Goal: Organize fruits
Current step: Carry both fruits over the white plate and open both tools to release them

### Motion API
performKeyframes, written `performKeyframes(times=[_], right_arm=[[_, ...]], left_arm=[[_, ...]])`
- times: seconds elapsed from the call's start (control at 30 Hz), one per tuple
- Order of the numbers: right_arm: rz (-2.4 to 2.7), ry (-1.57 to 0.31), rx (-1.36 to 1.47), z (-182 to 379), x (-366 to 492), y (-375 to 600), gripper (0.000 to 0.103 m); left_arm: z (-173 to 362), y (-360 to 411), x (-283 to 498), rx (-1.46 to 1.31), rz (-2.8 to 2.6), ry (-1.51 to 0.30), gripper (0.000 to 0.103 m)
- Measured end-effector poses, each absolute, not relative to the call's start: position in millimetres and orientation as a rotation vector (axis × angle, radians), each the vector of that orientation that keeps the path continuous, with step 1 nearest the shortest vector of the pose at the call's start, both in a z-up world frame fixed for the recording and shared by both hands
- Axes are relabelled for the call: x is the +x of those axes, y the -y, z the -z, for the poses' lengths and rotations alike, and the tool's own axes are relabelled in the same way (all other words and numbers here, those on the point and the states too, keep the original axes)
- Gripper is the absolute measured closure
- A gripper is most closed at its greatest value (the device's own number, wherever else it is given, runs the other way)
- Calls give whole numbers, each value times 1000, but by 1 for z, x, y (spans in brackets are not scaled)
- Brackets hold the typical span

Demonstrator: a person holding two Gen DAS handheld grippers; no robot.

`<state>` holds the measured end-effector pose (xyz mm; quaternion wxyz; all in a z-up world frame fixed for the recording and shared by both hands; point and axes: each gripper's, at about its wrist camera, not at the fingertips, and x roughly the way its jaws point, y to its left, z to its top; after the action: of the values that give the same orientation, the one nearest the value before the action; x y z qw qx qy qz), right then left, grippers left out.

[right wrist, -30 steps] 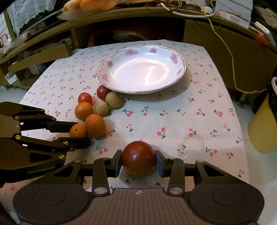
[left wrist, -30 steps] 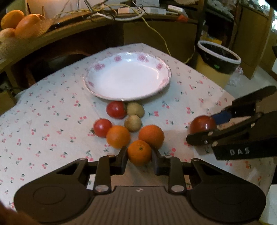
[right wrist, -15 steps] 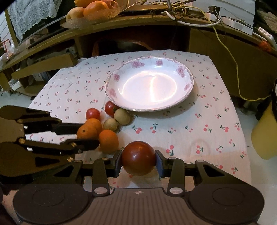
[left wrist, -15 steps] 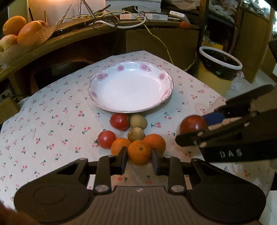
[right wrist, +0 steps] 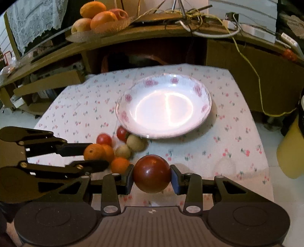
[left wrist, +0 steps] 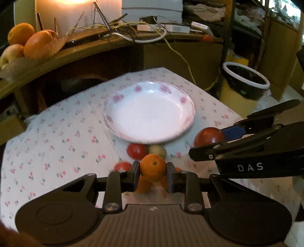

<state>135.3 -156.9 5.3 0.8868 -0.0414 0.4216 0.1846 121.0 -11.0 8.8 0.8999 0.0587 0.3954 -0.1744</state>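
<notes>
My left gripper (left wrist: 153, 171) is shut on an orange (left wrist: 153, 167) and holds it above the table; it also shows in the right wrist view (right wrist: 94, 152). My right gripper (right wrist: 152, 177) is shut on a dark red apple (right wrist: 152, 176), also seen in the left wrist view (left wrist: 209, 136). A white plate with pink flowers (left wrist: 150, 112) (right wrist: 164, 106) sits empty beyond both. Near its front edge lie two tomatoes (right wrist: 104, 139), two brown round fruits (right wrist: 135, 142) and two oranges (right wrist: 119, 164).
The table has a white cloth with cherry print (right wrist: 85, 114). A wooden shelf behind holds a dish of oranges and apples (right wrist: 98, 17) and cables. A black bin with a white rim (left wrist: 245, 81) stands at the right of the table.
Both grippers have lifted with their fruit. The orange and the apple are off the table, and the plate and loose fruits look farther below.
</notes>
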Motion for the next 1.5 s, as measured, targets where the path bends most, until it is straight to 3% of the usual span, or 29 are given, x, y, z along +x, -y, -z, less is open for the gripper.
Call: performKeyframes(times=[0.57, 1.5], right_arm=[[-342, -850, -74, -6, 201, 155, 62], [-353, -852, -106, 2, 212, 149, 58]], left_arm=[[-2, 10, 188, 116, 284, -812, 69], [-1, 5, 187, 101, 282, -813, 66]])
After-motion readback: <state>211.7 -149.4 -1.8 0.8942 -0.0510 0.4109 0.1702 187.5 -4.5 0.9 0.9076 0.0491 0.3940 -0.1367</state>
